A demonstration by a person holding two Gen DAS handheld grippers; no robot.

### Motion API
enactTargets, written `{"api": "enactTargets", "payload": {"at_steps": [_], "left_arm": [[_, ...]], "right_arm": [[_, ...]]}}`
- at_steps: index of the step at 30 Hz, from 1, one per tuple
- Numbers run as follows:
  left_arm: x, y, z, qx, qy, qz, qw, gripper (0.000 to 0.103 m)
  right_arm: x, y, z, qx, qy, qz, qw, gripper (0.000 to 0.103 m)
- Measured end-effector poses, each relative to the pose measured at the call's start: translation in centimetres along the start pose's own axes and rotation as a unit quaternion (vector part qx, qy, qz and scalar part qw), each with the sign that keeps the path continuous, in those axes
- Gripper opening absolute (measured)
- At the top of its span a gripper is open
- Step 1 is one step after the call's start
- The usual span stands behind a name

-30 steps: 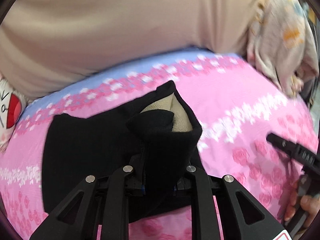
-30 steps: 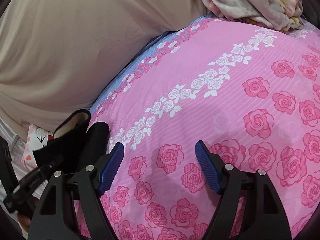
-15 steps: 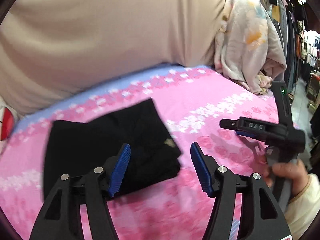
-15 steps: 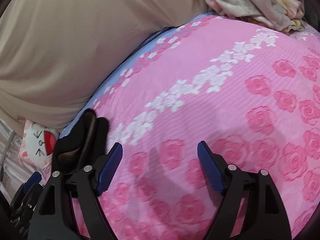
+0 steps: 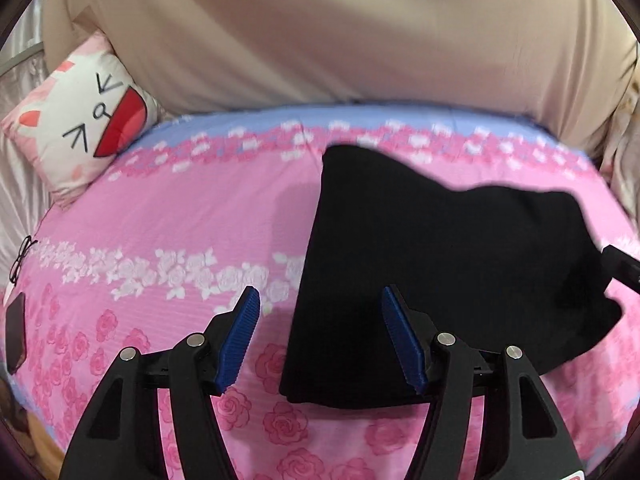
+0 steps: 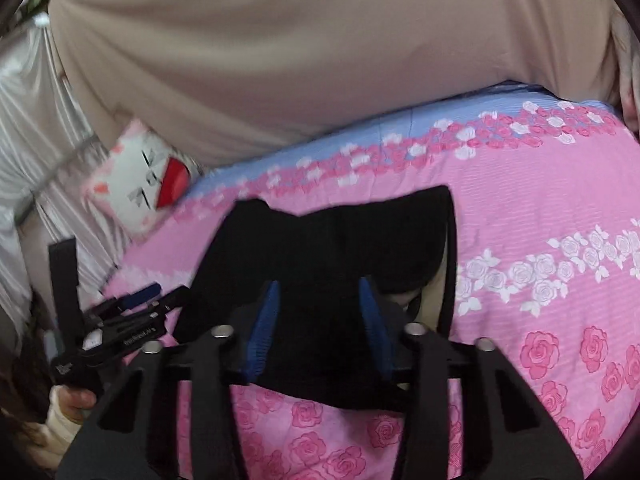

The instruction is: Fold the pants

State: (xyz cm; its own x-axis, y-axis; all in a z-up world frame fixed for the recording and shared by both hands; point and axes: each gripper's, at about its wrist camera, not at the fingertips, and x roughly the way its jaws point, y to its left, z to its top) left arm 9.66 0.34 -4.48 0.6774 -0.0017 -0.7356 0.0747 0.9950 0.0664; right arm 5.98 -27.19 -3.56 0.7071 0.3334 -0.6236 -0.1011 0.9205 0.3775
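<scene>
The black pants lie folded on the pink rose bedsheet. My left gripper is open just above the pants' near left edge, with nothing pinched. In the right wrist view the right gripper straddles the near edge of the pants. Its jaws are closing with black fabric between the blue pads, which I cannot see pressing on it. A beige lining shows at the pants' right fold. The left gripper is held by a hand at the left.
A cat-face pillow leans at the back left against a beige padded headboard. Glasses and a dark flat object lie at the bed's left edge. Pale fabric hangs at the far right.
My left gripper let go of the pants, opened and swung left. The right gripper moved from bare sheet over to the pants, and its jaws narrowed around the fabric.
</scene>
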Motion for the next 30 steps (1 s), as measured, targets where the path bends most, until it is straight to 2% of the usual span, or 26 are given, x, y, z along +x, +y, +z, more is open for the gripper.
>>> {"api": "enactTargets", "payload": {"at_steps": [2,3,4,5,6,8,9,10,11,12,14,15,17,19,20,21,23,24,25,27,28,30], "left_arm": [[0.5,0.2,-0.7,0.005,0.009,-0.004,0.9999,0.062],[0.9,0.0,-0.9,0.007,0.007,-0.004,0.9999,0.066],[1.1,-0.2,-1.4,0.015,0.003,-0.001,0.9999,0.074],[1.2,-0.3,-1.6,0.019,-0.002,0.003,0.9998,0.077],[1.2,-0.4,-1.9,0.023,-0.008,0.006,0.9997,0.077],[1.2,-0.7,-2.1,0.030,-0.018,0.011,0.9993,0.077],[1.2,-0.6,-2.1,0.032,-0.019,0.010,0.9993,0.077],[1.2,-0.6,-2.0,0.031,-0.019,0.007,0.9993,0.077],[1.3,-0.6,-2.0,0.030,-0.017,0.002,0.9994,0.077],[1.3,-0.5,-2.1,0.028,-0.017,-0.002,0.9995,0.077],[1.3,-0.5,-2.2,0.025,-0.018,-0.005,0.9995,0.077],[1.3,-0.5,-2.2,0.024,-0.018,-0.006,0.9995,0.077],[1.3,-0.4,-2.3,0.021,-0.018,-0.011,0.9995,0.077],[1.3,-0.4,-2.4,0.020,-0.018,-0.017,0.9995,0.077],[1.3,-0.3,-2.4,0.019,-0.017,-0.019,0.9995,0.077],[1.4,-0.2,-2.4,0.017,-0.016,-0.023,0.9995,0.077],[1.7,-0.1,-2.5,0.014,-0.012,-0.032,0.9993,0.077],[1.9,0.0,-2.4,0.011,-0.011,-0.039,0.9991,0.078],[2.0,0.1,-2.4,0.007,-0.009,-0.044,0.9990,0.078],[2.1,0.2,-2.4,0.004,-0.008,-0.048,0.9988,0.079],[2.2,0.3,-2.4,0.002,-0.008,-0.049,0.9988,0.080],[2.3,0.4,-2.5,-0.003,-0.008,-0.054,0.9985,0.081]], "right_arm": [[0.9,-1.6,-1.2,0.011,0.022,-0.059,0.998,0.034],[1.4,-3.2,-2.4,0.025,0.037,-0.076,0.996,0.033],[1.5,-4.5,-3.3,0.049,0.038,-0.057,0.996,0.033],[1.0,-5.4,-3.6,0.074,0.033,-0.036,0.996,0.034],[0.5,-5.6,-3.3,0.086,0.037,-0.035,0.995,0.034],[-1.2,-3.8,-1.6,0.056,0.009,-0.089,0.994,0.036],[-1.7,-2.6,-0.8,0.040,-0.006,-0.099,0.994,0.036],[-2.2,-1.3,0.3,0.025,-0.021,-0.092,0.995,0.036],[-2.4,0.2,1.6,0.012,-0.030,-0.068,0.997,0.036],[-1.9,2.2,2.9,-0.003,-0.029,-0.025,0.999,0.036],[0.3,5.2,4.5,-0.023,-0.004,0.049,0.999,0.036],[2.5,6.8,5.1,-0.034,0.023,0.086,0.995,0.036],[6.7,9.1,5.2,-0.054,0.073,0.119,0.989,0.036],[11.5,10.5,4.7,-0.065,0.125,0.134,0.981,0.035],[14.1,10.4,4.6,-0.063,0.145,0.125,0.980,0.033],[15.5,9.7,4.7,-0.060,0.147,0.107,0.981,0.032],[16.9,6.9,5.2,-0.016,0.137,0.085,0.987,0.000],[16.8,4.7,5.9,0.041,0.127,0.096,0.986,0.000],[16.2,4.0,6.2,0.067,0.115,0.092,0.987,0.000],[14.5,5.9,6.5,0.034,0.099,0.077,0.992,0.000],[13.9,7.1,6.3,0.014,0.103,0.083,0.991,0.005],[14.4,10.1,5.6,-0.032,0.129,0.110,0.985,0.005]]}}
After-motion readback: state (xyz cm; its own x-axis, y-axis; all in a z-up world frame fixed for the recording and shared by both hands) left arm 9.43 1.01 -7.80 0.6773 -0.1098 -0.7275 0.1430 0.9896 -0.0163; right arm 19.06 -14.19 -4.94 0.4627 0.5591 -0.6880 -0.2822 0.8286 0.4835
